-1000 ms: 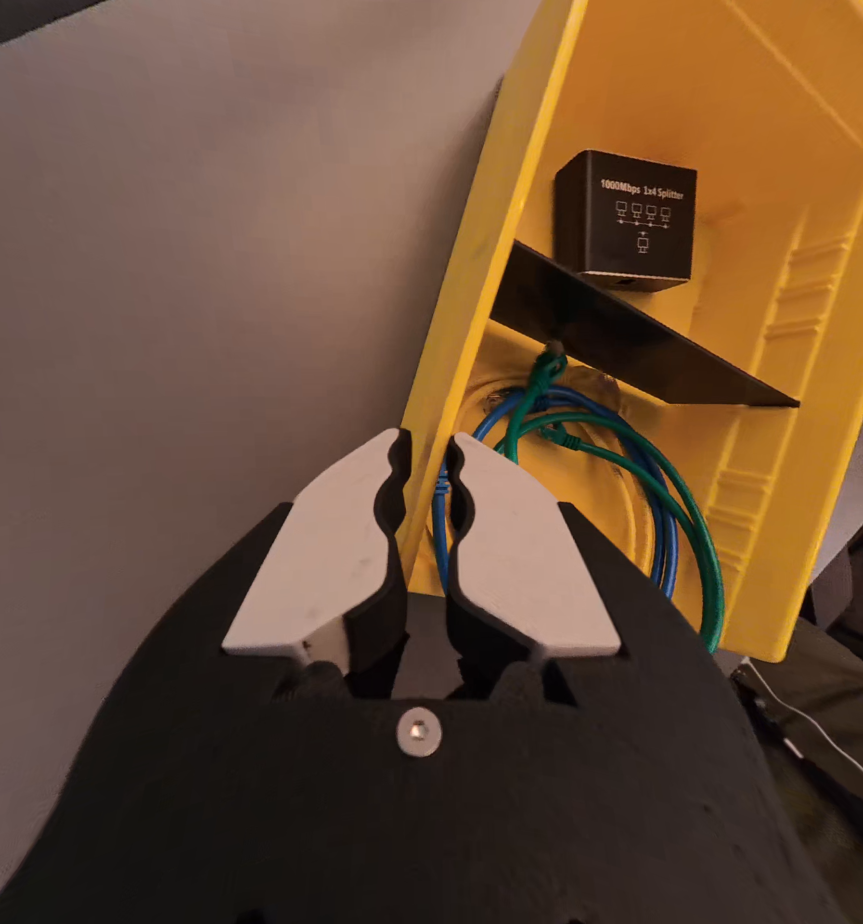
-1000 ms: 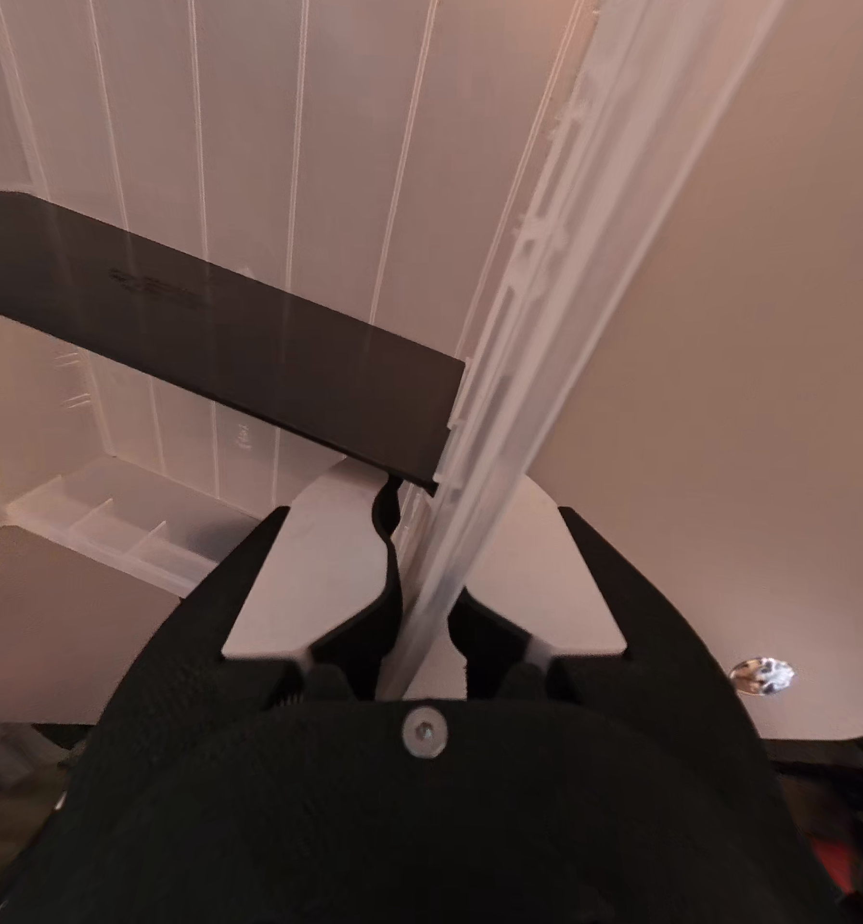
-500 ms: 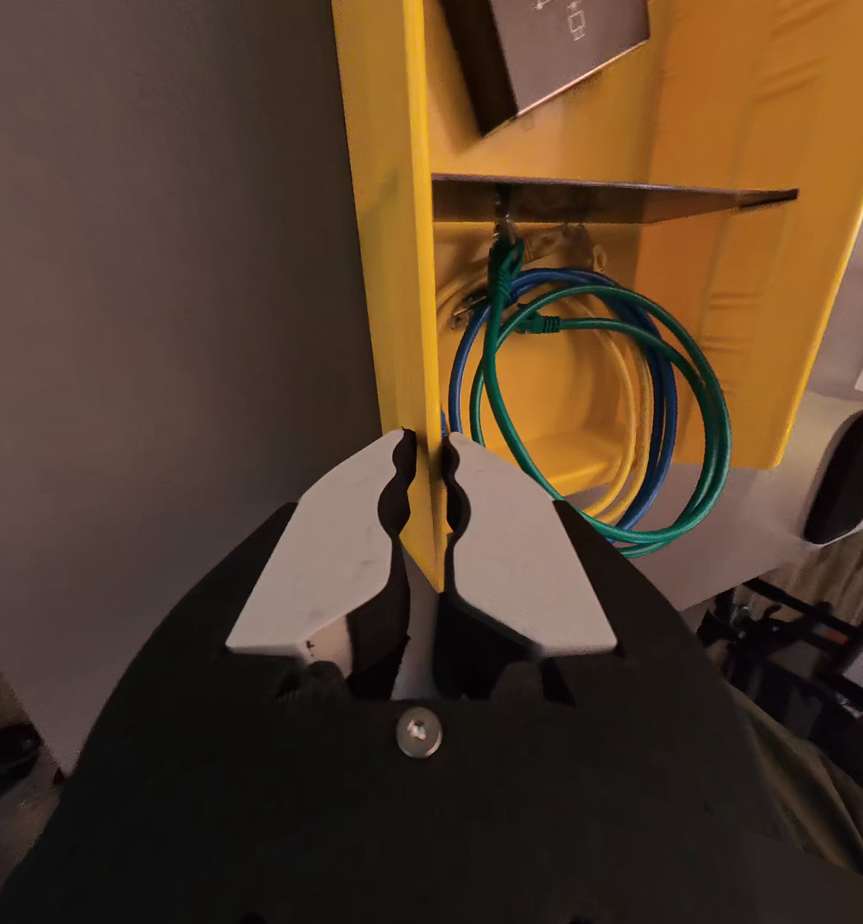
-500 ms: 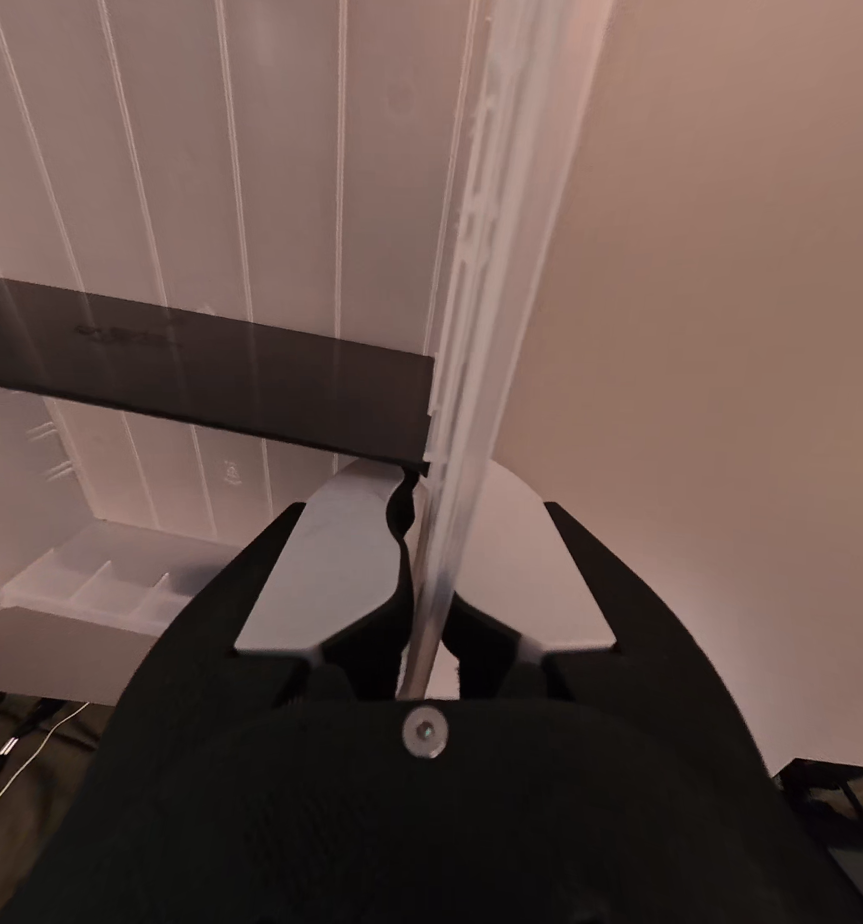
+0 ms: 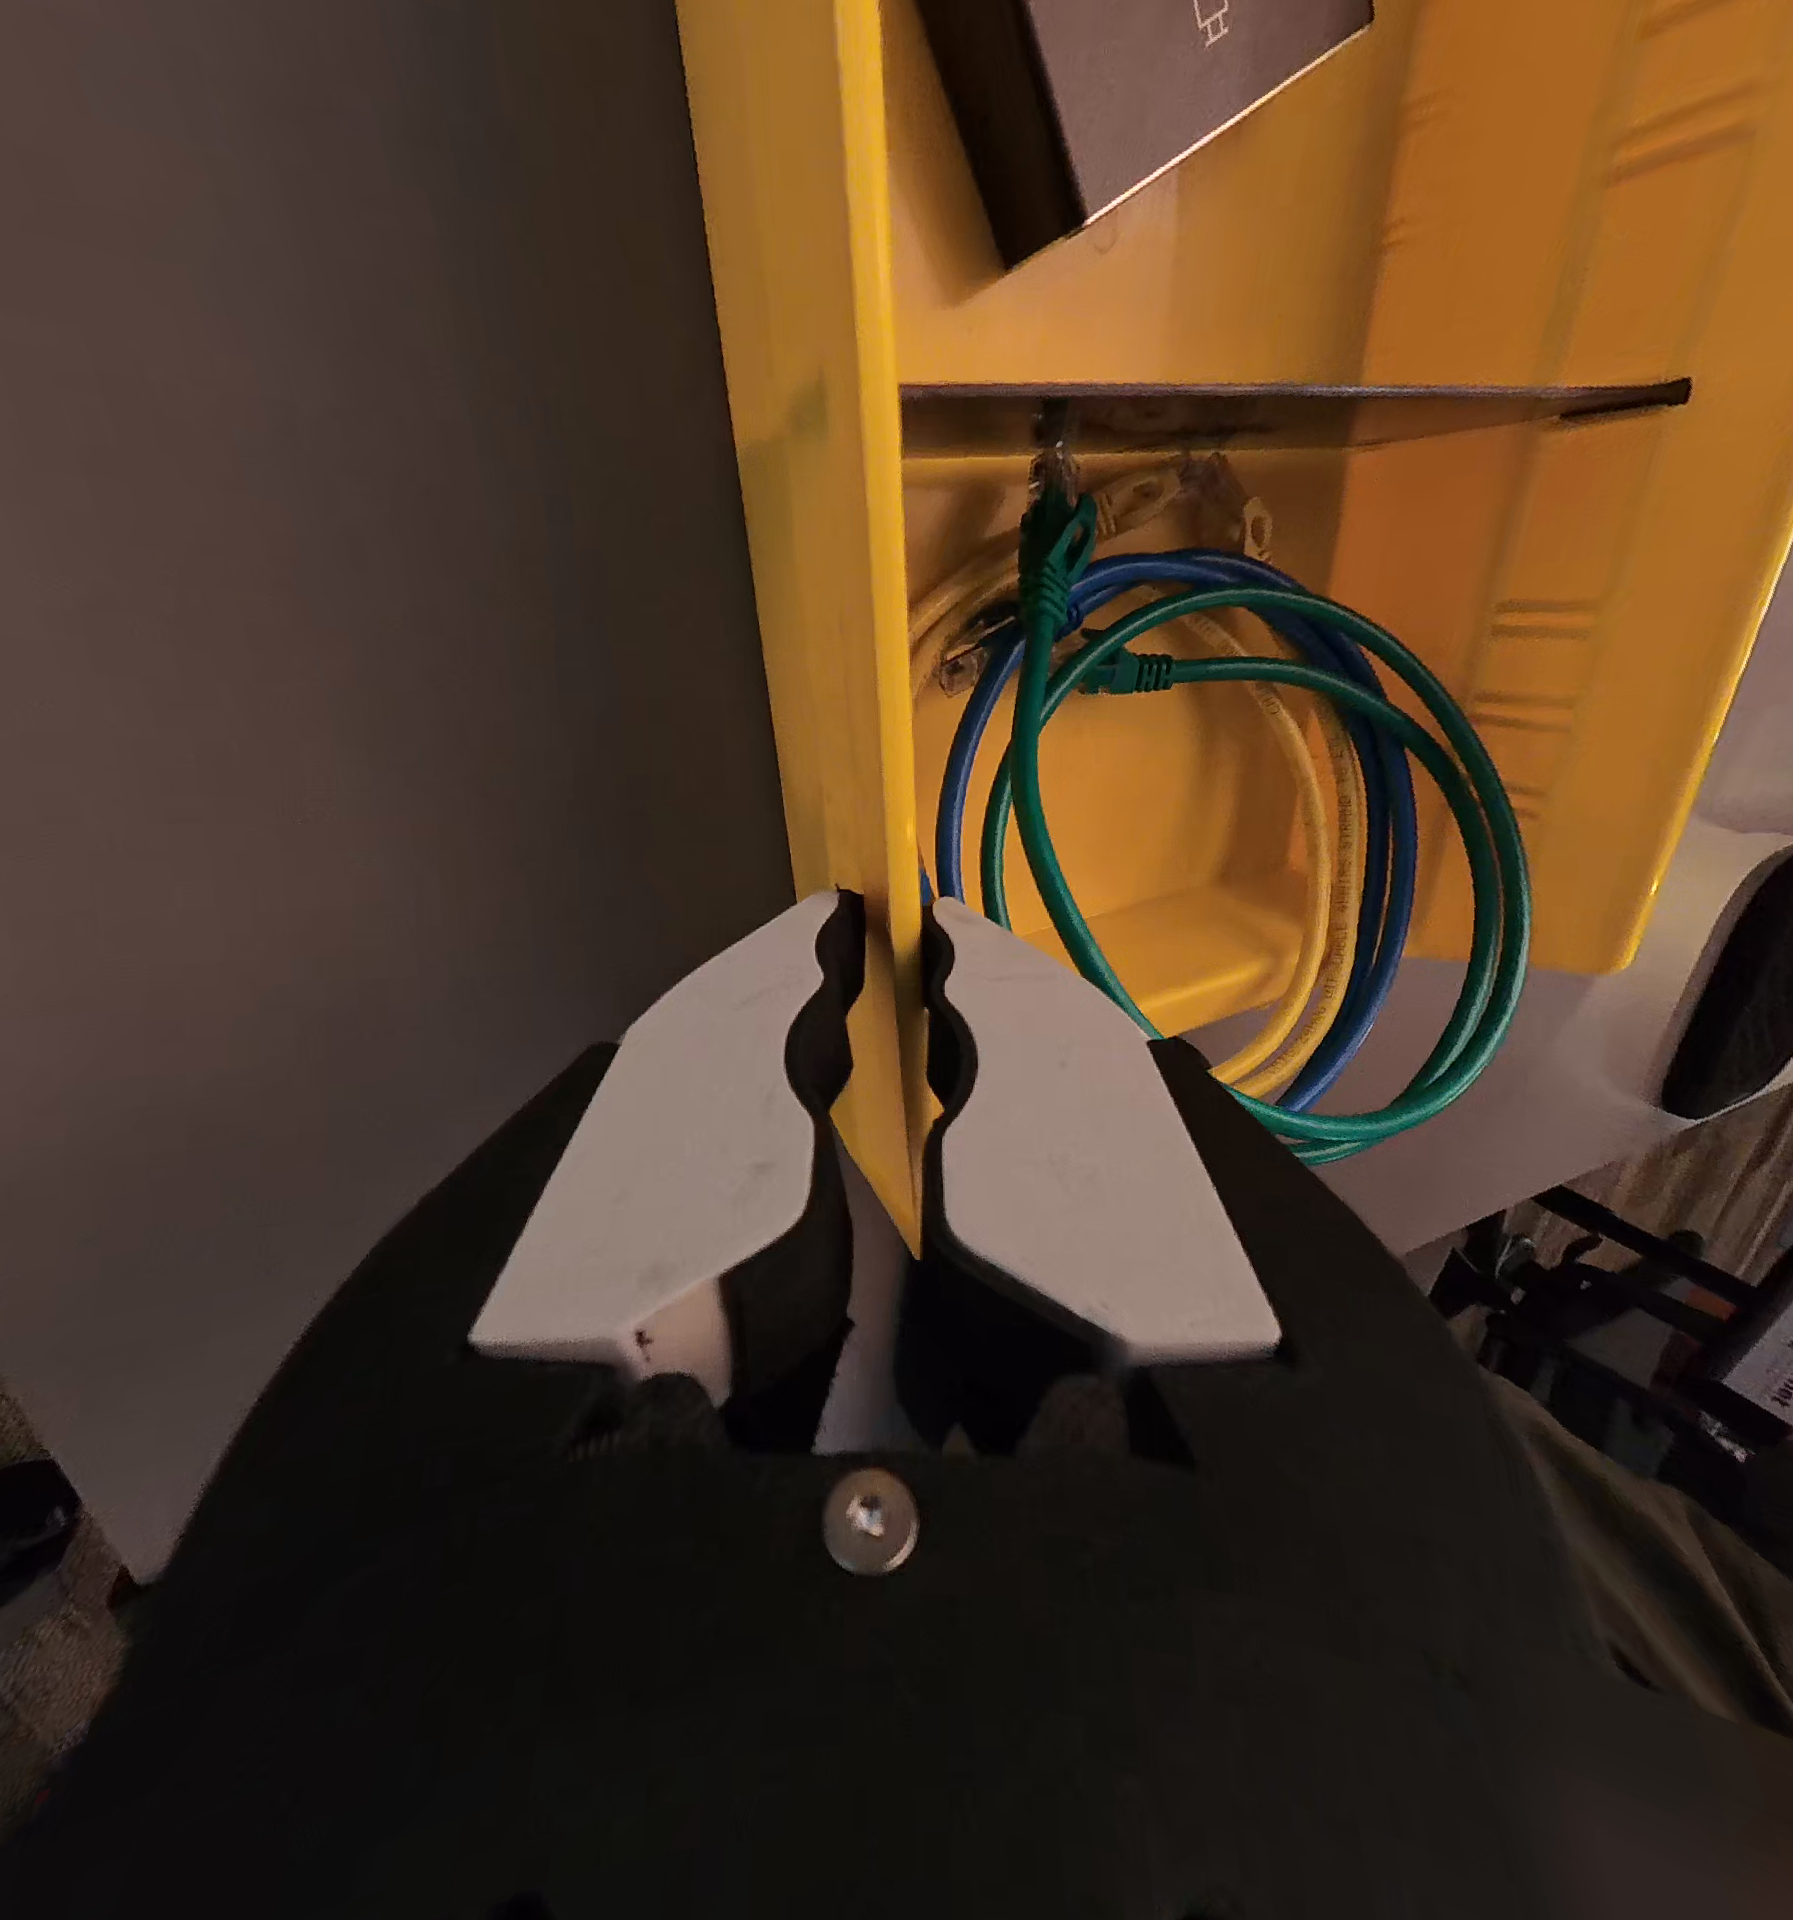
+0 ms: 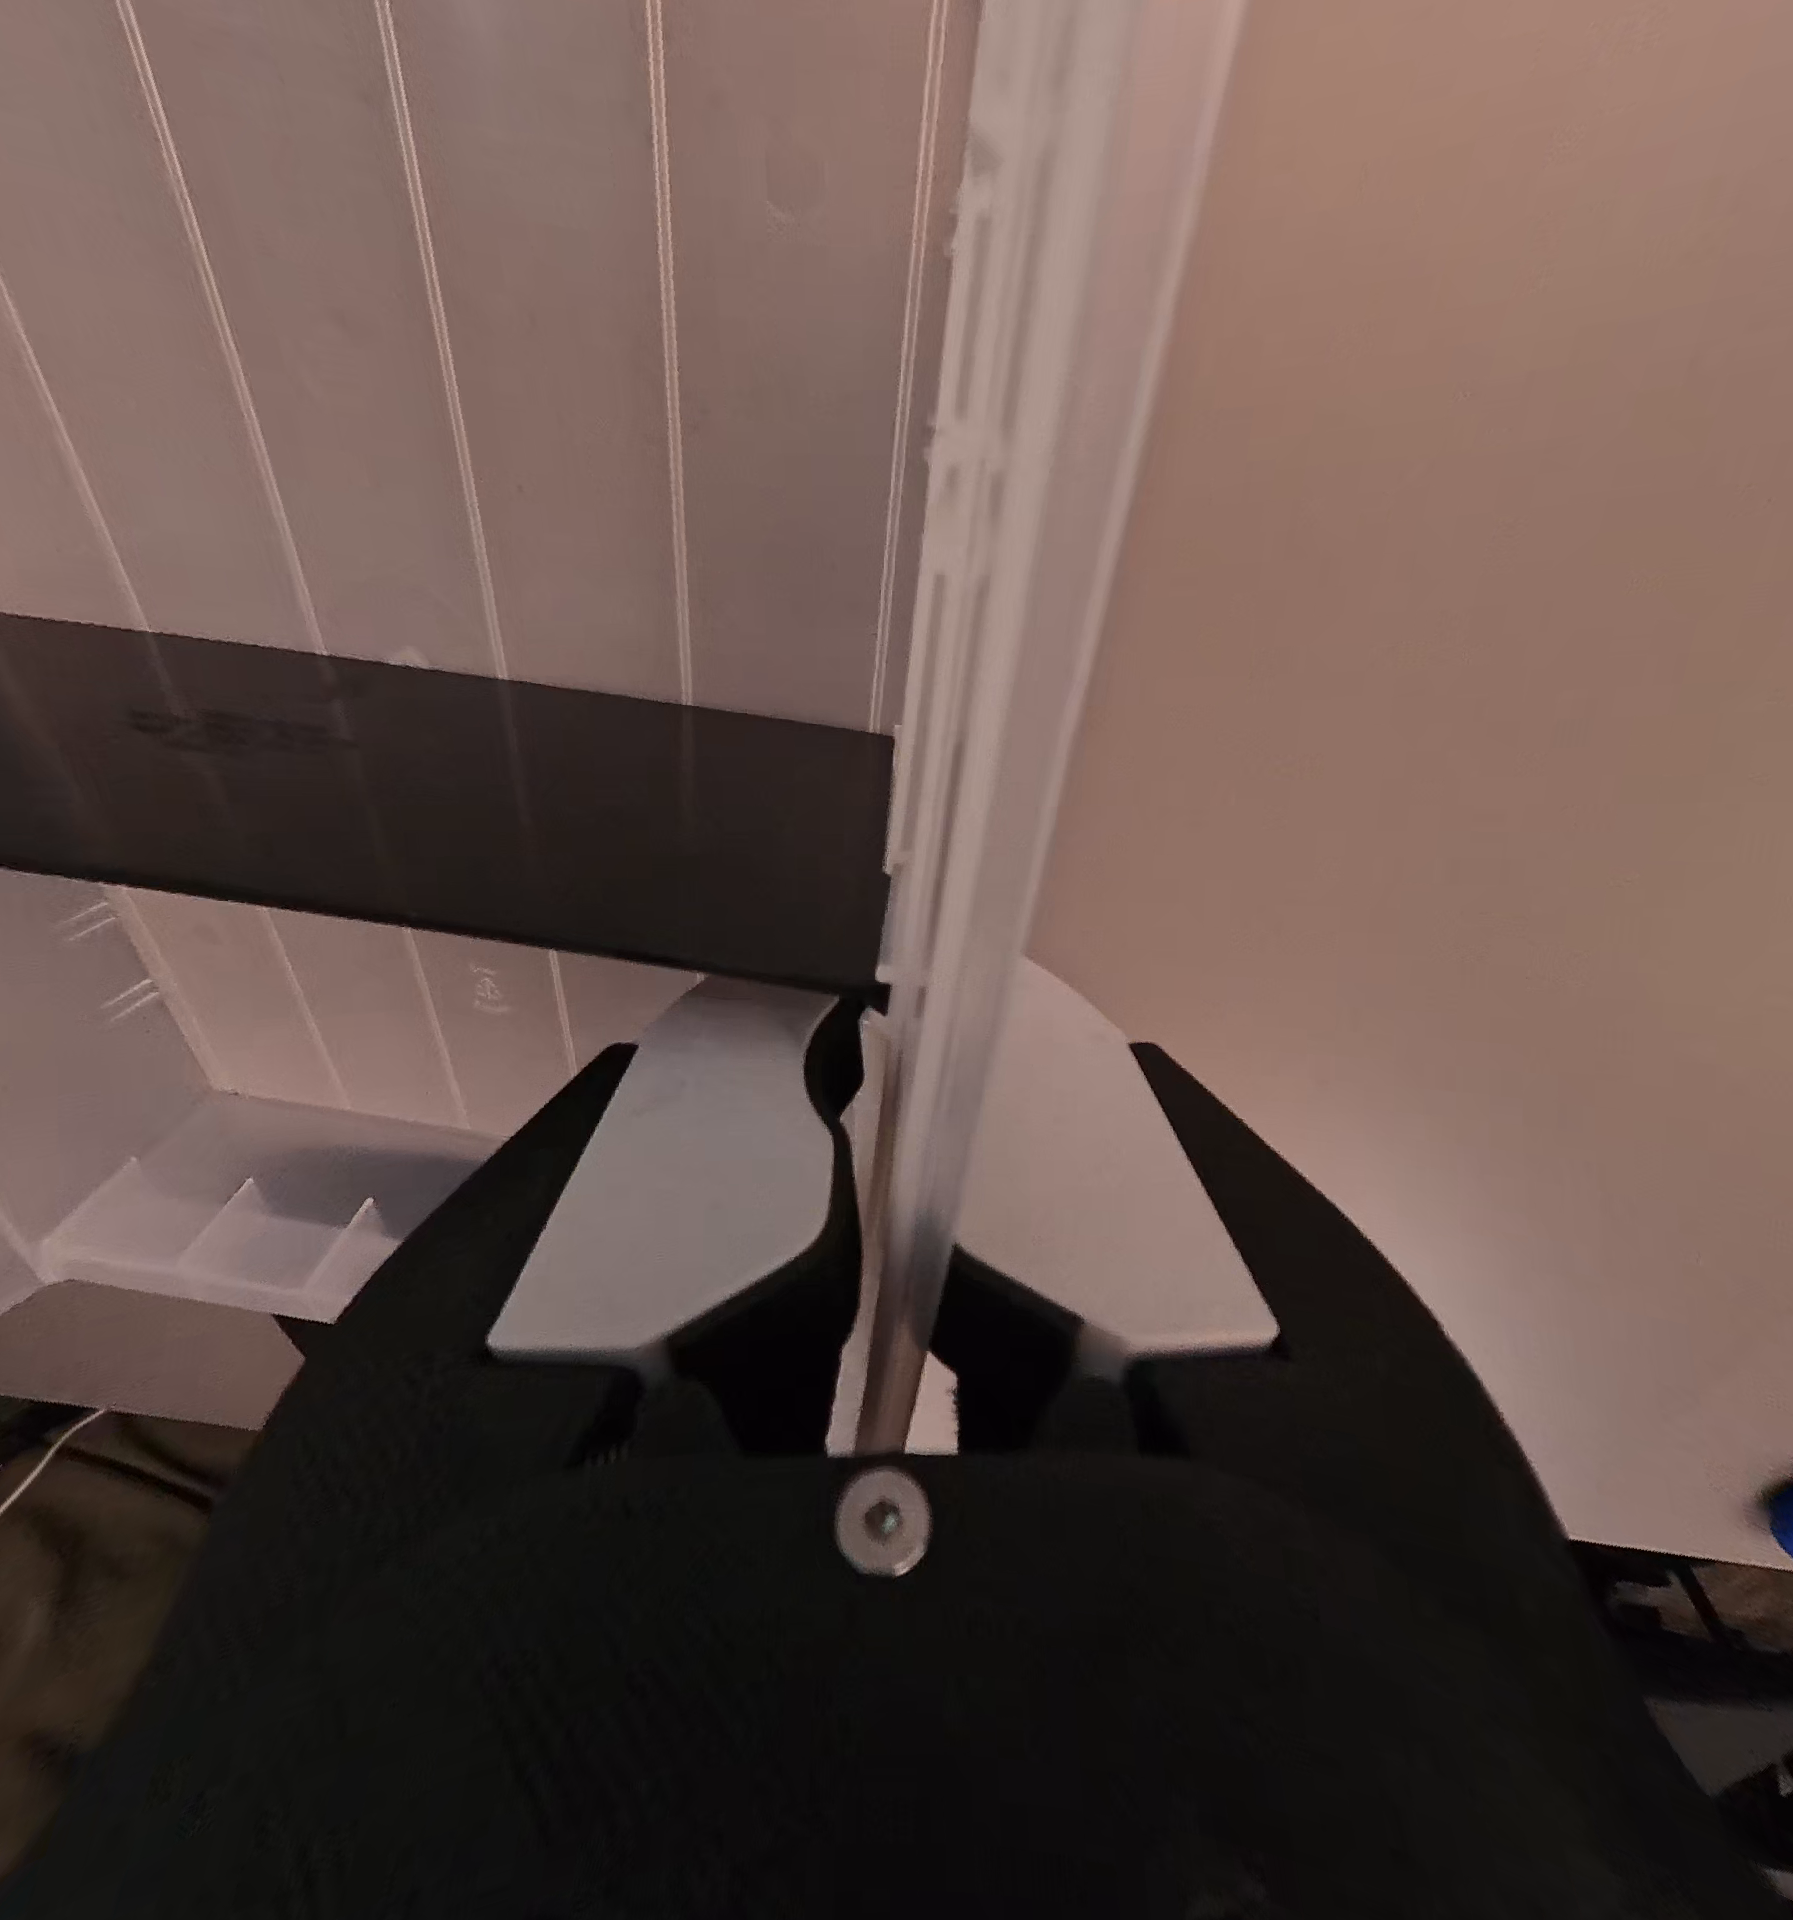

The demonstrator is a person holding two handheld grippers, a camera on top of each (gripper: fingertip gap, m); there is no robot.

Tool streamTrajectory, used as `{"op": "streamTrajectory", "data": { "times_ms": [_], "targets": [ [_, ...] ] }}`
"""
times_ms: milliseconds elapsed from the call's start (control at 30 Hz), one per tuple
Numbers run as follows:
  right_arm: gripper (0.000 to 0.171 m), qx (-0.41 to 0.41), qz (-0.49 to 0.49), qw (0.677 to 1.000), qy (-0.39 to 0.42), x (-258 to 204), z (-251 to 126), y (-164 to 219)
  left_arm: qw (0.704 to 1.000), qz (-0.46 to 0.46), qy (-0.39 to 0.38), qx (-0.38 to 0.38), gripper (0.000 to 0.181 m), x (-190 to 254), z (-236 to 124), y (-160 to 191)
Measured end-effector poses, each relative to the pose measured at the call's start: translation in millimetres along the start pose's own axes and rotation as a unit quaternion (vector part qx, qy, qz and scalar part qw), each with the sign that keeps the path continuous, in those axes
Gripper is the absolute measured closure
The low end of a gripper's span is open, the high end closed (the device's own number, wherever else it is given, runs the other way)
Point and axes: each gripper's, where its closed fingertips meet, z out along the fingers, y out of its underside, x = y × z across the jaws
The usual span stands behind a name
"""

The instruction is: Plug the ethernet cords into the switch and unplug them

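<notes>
The left gripper (image 5: 890, 940) has its 2 fingers (image 5: 705, 1132) closed on the side wall of a yellow bin (image 5: 850, 582), pinching its edge. Just past them, in the bin's near compartment, lie coiled ethernet cords: a green cord (image 5: 1494, 883), a blue cord (image 5: 959, 790) and a yellow cord (image 5: 1333, 831), their loops spilling over the bin's near end onto the table (image 5: 352, 520). A dark divider (image 5: 1287, 421) crosses the bin beyond the cords, and the black switch (image 5: 1131, 94) sits in the far compartment. The right gripper (image 6: 871, 1023) has its 2 fingers (image 6: 694, 1164) clamped on the wall of a clear plastic bin (image 6: 985, 727), just before that bin's own dark divider (image 6: 456, 800).
</notes>
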Motion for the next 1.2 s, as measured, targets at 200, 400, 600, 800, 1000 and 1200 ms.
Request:
{"op": "streamTrajectory", "data": {
  "times_ms": [200, 400, 600, 800, 1000, 1200],
  "targets": [
    [0.167, -0.001, -0.004, 1.000, -0.001, 0, 1, -1, 1.000, -0.009, 0.020, 0.002, 0.171, 1, 0, -2],
    [0.167, -0.003, -0.014, 1.000, 0.001, 2, 0, -5, 0.999, -0.026, 0.006, 0.021, 0.171, -7, -2, -9],
    [0.165, -0.001, -0.023, 1.000, 0.006, 2, 1, -6, 0.999, -0.036, 0.007, 0.030, 0.171, -10, -3, -12],
    [0.140, 0.012, -0.054, 0.998, 0.034, 4, -1, -6, 0.995, -0.032, 0.037, 0.091, 0.167, -2, -23, -22],
    [0.137, 0.109, -0.070, 0.990, 0.053, 2, -48, -20, 0.941, 0.103, 0.034, 0.321, 0.168, 43, -107, -59],
    [0.138, 0.391, -0.126, 0.910, -0.048, -82, -166, -55, 0.783, 0.270, 0.058, 0.557, 0.146, 135, -181, -74]
  ]
}}
